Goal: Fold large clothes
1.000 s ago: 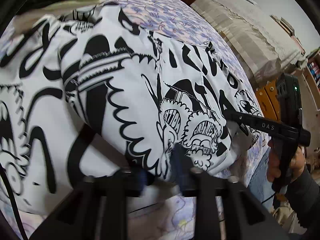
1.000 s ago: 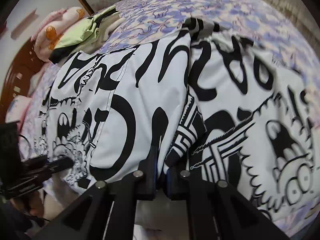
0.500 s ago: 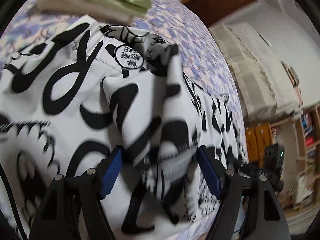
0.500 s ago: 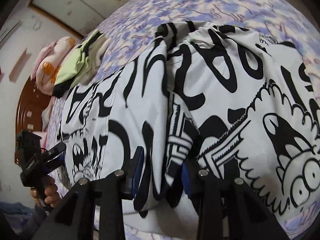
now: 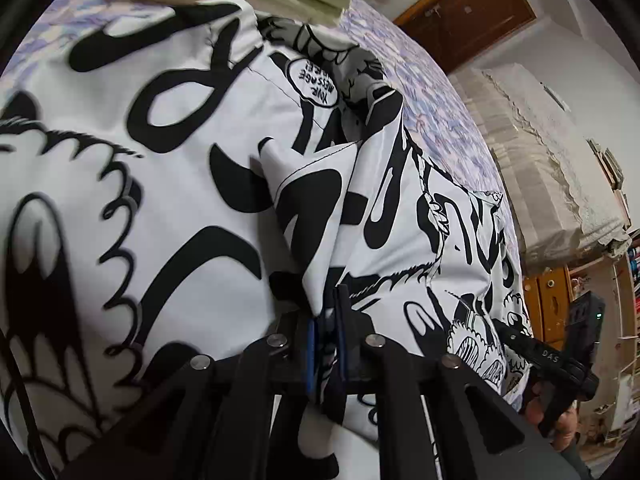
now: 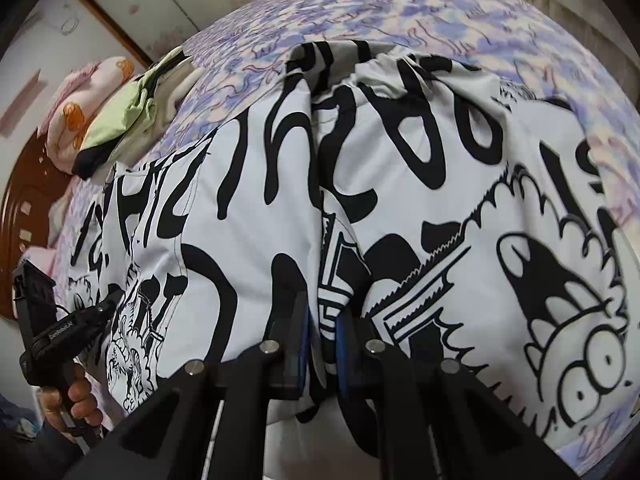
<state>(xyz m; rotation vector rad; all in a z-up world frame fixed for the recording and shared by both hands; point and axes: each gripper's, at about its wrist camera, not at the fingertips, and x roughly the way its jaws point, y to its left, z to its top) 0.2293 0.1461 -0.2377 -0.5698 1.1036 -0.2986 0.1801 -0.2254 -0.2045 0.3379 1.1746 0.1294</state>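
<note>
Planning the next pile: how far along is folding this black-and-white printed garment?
Early. The printed garment lies spread and wrinkled on the bed, no finished fold showing. In hand: left claw and right claw each pinch a fabric ridge. Left: carry those over, flatten, stack.

A home bedroom is shown. A bed (image 6: 400, 12) covered by a purple and cream patterned sheet fills most of both views, with a dark wooden headboard (image 6: 16, 208) at one end. A pink pillow (image 6: 80, 92) and a small heap of folded clothes (image 6: 132, 116) are laid near that headboard. A wooden door (image 5: 472, 12), a cloth-draped cabinet (image 5: 560, 168) and a bookshelf (image 5: 630, 280) are seen against the pale walls.
</note>
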